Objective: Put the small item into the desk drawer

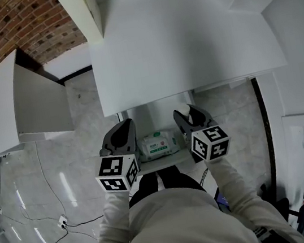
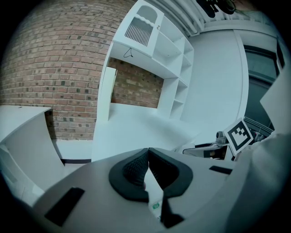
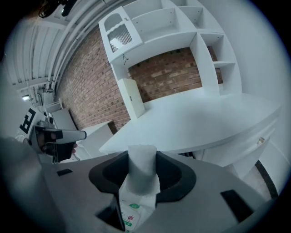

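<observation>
Below white desk [image 1: 184, 33] edge, keep left gripper [image 1: 122, 129], jaws pressed together and empty, clear of wipes pack [image 1: 158, 144] in open drawer [image 1: 156, 111], then bring right gripper [image 1: 190, 115], pinching small white roll [image 3: 142, 164], low over bare drawer floor before loosening grip.

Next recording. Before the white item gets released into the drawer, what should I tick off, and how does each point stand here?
1. Grip on the small white item: ok; the right claw presses both its sides.
2. Is the drawer open: ok; it is pulled out under the desk edge.
3. Item over the drawer: ok; the wipes pack lying in it shows right beneath.
4. Bare floor for the drop: cannot tell; the right claw hides that spot.
5. Is the left claw clear: ok; it is shut, empty, at the drawer's left.
</observation>
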{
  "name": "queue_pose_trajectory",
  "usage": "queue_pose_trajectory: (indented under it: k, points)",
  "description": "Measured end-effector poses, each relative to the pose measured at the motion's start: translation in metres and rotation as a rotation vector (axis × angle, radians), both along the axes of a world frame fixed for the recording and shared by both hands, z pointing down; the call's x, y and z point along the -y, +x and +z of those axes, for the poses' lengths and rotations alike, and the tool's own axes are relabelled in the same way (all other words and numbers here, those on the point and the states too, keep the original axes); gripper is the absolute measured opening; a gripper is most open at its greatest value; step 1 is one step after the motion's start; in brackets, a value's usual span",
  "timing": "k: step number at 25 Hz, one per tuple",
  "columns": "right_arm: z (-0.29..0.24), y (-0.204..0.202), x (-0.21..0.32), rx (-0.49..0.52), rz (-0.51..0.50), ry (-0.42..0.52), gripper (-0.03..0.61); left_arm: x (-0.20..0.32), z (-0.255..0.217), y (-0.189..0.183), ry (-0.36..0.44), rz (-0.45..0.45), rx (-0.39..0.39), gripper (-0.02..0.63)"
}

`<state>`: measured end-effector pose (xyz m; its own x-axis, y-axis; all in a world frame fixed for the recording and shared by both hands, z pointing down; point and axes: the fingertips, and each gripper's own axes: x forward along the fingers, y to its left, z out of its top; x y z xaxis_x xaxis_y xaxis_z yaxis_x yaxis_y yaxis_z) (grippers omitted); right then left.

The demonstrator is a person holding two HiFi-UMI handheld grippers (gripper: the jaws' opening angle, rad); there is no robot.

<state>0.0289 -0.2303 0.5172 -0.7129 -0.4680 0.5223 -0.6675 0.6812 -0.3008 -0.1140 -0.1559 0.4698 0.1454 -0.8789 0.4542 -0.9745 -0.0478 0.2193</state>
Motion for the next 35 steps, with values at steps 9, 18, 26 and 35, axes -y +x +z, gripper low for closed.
queue_pose_trajectory:
  k: [9,18,26,35]
  points:
    - [0.060,-0.015,-0.002,-0.091,-0.061,-0.105,0.199,0.003,0.008,-0.006,-0.024,-0.026,-0.007,0.017]
    - [0.109,-0.023,0.001,-0.199,-0.095,-0.181,0.198,0.005,0.013,-0.012,-0.038,-0.043,-0.007,0.018]
    - [0.153,-0.029,-0.001,-0.293,-0.129,-0.269,0.199,-0.001,0.019,-0.019,-0.061,-0.072,-0.007,0.018]
    - [0.192,-0.022,-0.008,-0.431,-0.154,-0.317,0.198,-0.014,0.024,-0.029,-0.083,-0.106,-0.004,0.018]
